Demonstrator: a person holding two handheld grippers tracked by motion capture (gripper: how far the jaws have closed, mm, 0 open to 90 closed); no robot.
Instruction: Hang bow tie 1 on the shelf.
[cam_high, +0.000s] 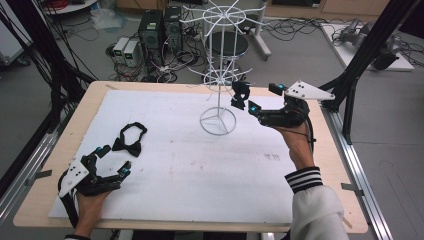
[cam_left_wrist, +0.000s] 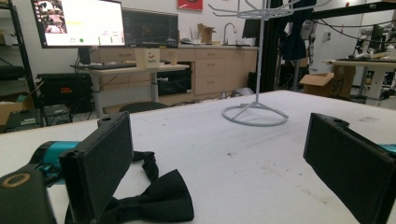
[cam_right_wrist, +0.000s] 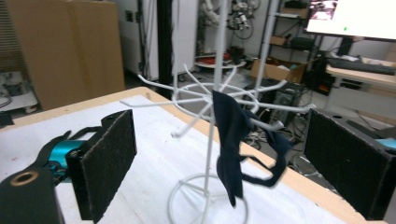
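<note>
Work in hand: hanging bow ties on the white wire rack (cam_high: 218, 75).

Progress: one dark tie (cam_right_wrist: 232, 140) is hanging from a lower arm of the rack, at about 2 o'clock from the rack's ring base in the high view. It is dangling free, its strap looping off to one side. The right tongs (cam_high: 260, 98) are standing released just beside it, at about 3 o'clock of the rack; in the right gripper view both pads are wide apart with the hung tie between and beyond them, not pressed. I judge this tie as placed.

Remaining: a second black bow tie (cam_high: 130, 140) is lying flat on the surface (cam_high: 190, 170) at about 8 o'clock from the rack, well apart from it. The left tongs (cam_high: 112, 160) are resting released near it, at about 7 o'clock of the tie; in the left gripper view the tie is lying by the left pad, not clamped. Judgement: roughly half done; pick-up and hanging of the second tie are pending.

Writing: a monitor is showing in the left gripper view, its text too small to read. No legible brands or labels.
</note>
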